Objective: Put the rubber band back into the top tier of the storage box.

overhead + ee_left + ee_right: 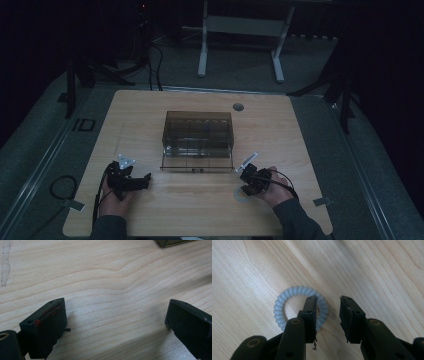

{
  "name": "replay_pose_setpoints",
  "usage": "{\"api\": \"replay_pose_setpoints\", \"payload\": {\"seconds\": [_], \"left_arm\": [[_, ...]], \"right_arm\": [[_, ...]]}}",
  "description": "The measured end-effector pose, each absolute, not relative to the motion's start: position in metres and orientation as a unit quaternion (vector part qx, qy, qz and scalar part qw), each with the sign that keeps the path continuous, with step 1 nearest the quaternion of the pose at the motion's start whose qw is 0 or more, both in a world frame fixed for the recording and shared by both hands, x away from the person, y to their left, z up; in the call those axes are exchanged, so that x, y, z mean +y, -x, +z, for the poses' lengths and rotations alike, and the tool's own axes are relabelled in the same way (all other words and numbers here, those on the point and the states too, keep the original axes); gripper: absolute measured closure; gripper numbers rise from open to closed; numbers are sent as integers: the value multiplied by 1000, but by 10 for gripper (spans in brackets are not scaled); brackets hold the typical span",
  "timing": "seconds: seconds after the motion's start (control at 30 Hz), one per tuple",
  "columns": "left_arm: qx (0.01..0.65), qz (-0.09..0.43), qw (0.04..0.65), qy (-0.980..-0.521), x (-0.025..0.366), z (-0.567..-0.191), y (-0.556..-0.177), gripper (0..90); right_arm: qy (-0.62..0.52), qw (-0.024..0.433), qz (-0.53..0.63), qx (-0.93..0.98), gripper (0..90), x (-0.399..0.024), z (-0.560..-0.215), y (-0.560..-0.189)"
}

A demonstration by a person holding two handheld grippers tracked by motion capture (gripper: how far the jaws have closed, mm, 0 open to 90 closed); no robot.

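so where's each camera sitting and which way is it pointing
High view: above the person's side, facing forward and down on the wooden table and smoky clear box; forearms, left tongs and right tongs enter below.
Left gripper view: rides the left tongs, facing bare tabletop; jaws wide apart.
Right gripper view: rides the right tongs, looking down at a pale blue spiral hair tie; one jaw sits inside the ring.
All share the table.

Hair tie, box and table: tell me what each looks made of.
Hair tie: looks like smooth, pale blue plastic or rubbery material, coiled like a phone cord with a slight sheen.
Box: seems to be smoky see-through plastic, since inner dividers show through its walls.
Table: light wood or wood-look laminate, matte, with clear grain lines; which of the two can't be told.
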State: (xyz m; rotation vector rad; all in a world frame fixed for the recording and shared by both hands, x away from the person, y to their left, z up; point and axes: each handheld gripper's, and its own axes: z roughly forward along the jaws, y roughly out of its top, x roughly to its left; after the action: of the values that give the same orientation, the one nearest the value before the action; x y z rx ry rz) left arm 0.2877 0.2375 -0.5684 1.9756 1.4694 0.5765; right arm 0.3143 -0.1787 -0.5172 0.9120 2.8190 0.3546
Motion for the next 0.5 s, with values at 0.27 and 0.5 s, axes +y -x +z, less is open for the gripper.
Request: {"api": "replay_pose_setpoints", "payload": {"seconds": [0.27,0.5], "left_arm": [[554,217,301,-745,237,-568,-288,38],[554,217,301,-745,237,-568,-288,38]], "right_arm": [[-303,73,107,944,667,-181,-520,-315],[-300,70,95,947,667,-185,-520,-316]]}}
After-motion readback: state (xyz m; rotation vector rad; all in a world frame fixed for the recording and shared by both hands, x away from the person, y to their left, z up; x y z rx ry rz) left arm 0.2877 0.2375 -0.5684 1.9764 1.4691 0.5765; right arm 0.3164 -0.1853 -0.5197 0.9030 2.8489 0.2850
